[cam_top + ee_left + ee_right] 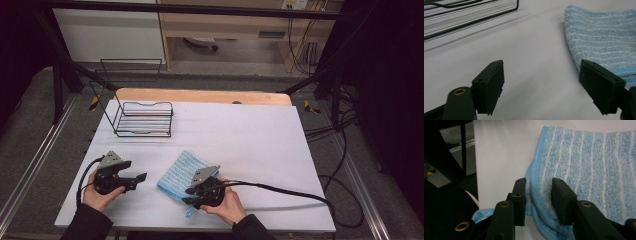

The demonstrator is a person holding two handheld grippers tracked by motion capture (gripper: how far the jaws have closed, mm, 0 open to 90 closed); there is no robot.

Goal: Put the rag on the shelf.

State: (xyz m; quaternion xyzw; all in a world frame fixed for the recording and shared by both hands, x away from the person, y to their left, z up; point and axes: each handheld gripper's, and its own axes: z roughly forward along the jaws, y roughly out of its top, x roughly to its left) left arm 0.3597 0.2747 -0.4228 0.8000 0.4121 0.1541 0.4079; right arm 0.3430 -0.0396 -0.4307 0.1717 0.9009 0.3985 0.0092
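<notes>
A light blue striped towel (pixel 181 172) lies folded on the white table (pixel 250 135) near its front edge. My right gripper (pixel 187 196) sits at the towel's near corner. In the right gripper view its jaws (pixel 538 195) stand a little apart with the towel's (pixel 594 165) thick folded edge between them, and the pads do not clearly squeeze it. My left gripper (pixel 140 180) rests on the table to the left of the towel. Its jaws (pixel 541 82) are wide open over bare table, with the towel (pixel 604 37) just beyond the right jaw.
A black wire rack (pixel 143 119) stands at the table's back left and also shows as the rack (pixel 469 12) in the left gripper view. Cables trail from both grippers, the right one across the front right. The table's edge lies close beside the right gripper.
</notes>
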